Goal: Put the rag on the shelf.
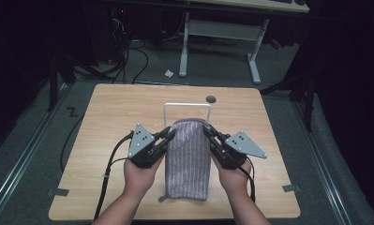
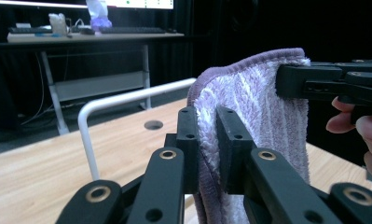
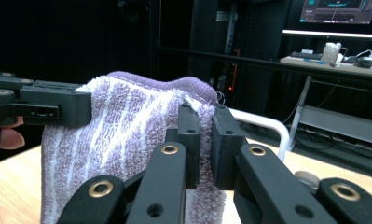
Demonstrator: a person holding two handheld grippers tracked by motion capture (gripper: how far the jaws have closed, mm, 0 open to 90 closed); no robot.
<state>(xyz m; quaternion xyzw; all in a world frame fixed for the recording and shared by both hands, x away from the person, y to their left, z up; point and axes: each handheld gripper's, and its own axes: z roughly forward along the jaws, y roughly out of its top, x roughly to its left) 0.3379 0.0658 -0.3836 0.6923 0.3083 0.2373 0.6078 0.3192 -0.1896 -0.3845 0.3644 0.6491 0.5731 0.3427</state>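
Jaws of both grippers pinch the purple towel [image 1: 188, 157] at its two top corners, holding it hanging

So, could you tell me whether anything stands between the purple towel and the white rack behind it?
Nothing visible does. The left gripper and right gripper each pinch a top corner of the purple striped towel, and the white rack stands just beyond it on the wooden table, with bare tabletop between them.

I see a white rack [image 1: 187, 105] standing on the wooden table [image 1: 109, 112], a round hole [image 1: 211, 99] behind it, a desk [image 1: 220, 29] beyond.
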